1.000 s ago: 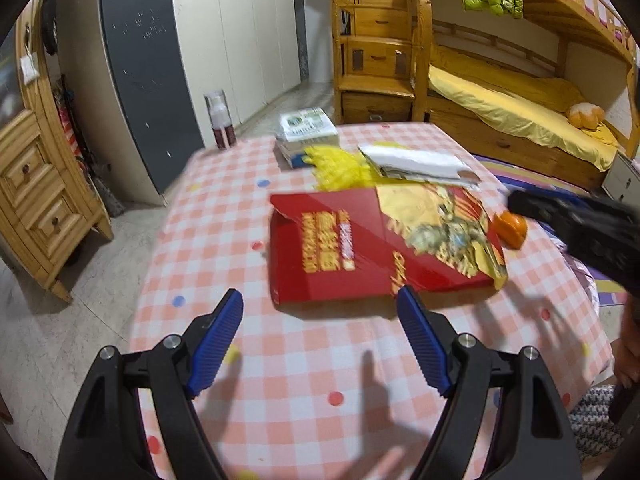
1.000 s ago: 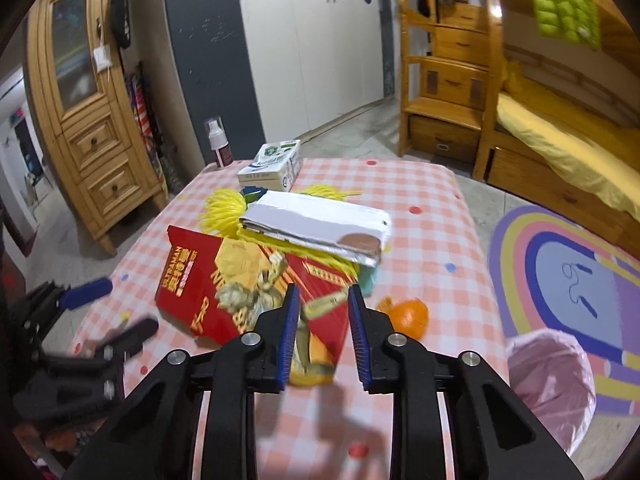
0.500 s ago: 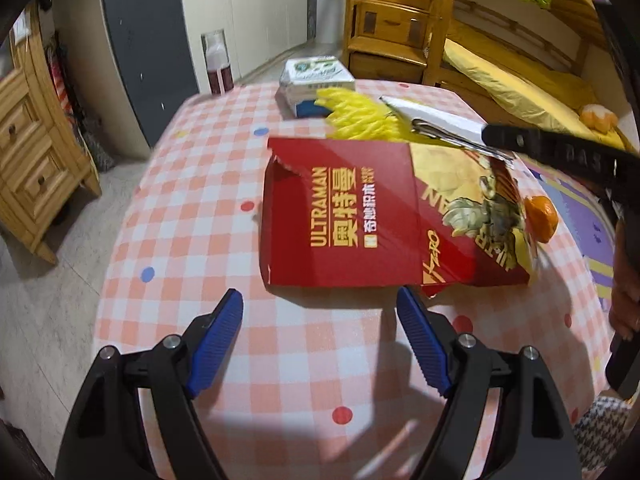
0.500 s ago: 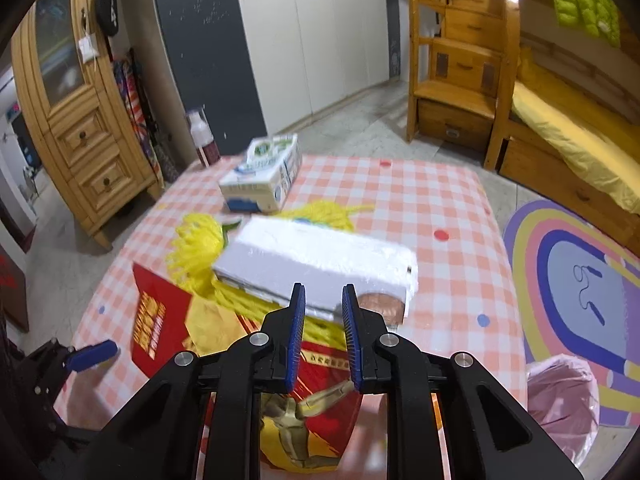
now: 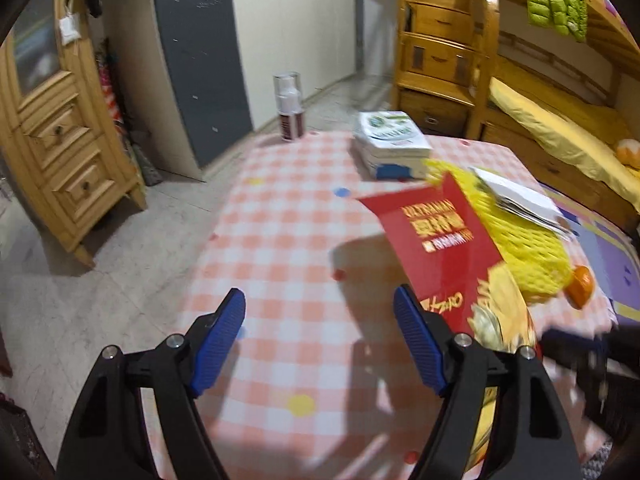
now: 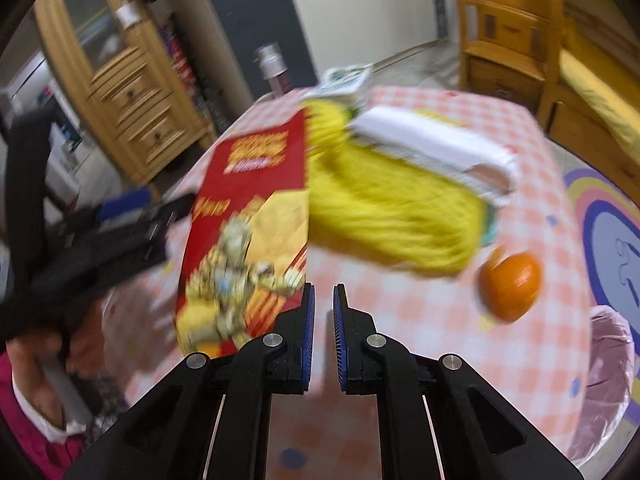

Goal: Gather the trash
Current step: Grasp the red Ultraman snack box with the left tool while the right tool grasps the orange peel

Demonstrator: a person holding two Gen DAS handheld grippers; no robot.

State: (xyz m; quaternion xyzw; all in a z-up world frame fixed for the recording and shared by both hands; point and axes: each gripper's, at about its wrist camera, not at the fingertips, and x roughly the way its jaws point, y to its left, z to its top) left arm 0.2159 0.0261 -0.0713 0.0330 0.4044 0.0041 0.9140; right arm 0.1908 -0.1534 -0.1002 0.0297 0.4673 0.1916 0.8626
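A glossy red printed cardboard box (image 5: 448, 240) catches the light at centre right of the left wrist view, beside a yellow foam net sleeve (image 5: 520, 248) with an open, rough mesh. The table wears a smooth pink-and-white checked cloth (image 5: 288, 232). At lower centre, matt black plastic gripper arms carry ribbed blue pads (image 5: 218, 338) and shiny metal screws. Varnished honey-coloured wooden drawers (image 5: 68, 152) stand at the left. A thin pink plastic bag (image 6: 608, 364) sits crinkled at lower right of the right wrist view.

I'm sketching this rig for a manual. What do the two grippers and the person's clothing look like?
Both the left gripper and the right gripper have black angular frames, silver screw heads and ribbed blue pads on the fingers. The sleeve is magenta over a white cuff.
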